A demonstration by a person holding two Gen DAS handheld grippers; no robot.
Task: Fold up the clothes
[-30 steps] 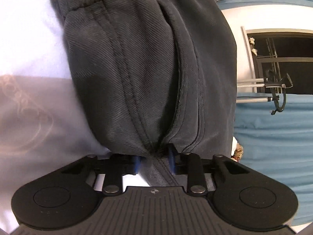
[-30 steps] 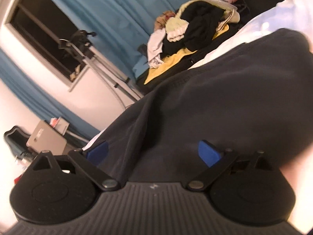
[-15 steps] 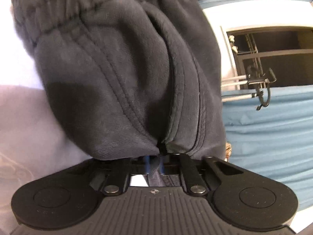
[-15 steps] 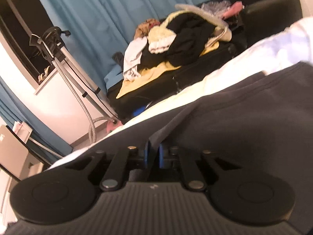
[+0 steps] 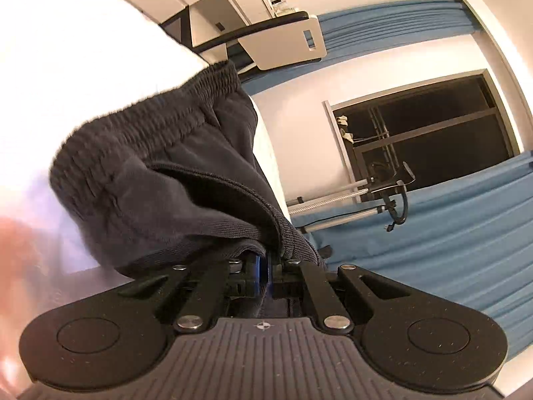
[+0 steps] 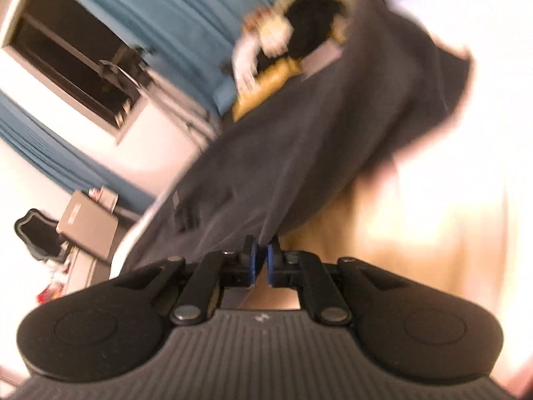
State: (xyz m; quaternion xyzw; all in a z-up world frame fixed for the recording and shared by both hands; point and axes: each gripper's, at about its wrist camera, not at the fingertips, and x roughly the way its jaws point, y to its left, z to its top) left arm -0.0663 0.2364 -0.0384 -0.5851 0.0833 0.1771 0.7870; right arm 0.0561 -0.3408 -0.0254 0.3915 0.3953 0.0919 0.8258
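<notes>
With the left gripper (image 5: 266, 268) pinching the dark grey sweatpants (image 5: 160, 180) lifted off the white bed (image 5: 76, 43), and the right gripper (image 6: 261, 263), blurred, apparently easing its nip on an edge, both holds should stay level and taut.

The right wrist view is smeared by motion, so the pile of clothes (image 6: 289, 43) at the upper middle is only colour patches, the dark sweatpants (image 6: 316, 140) lose their seams, and the pale surface (image 6: 449, 183) at the right is overexposed.
</notes>
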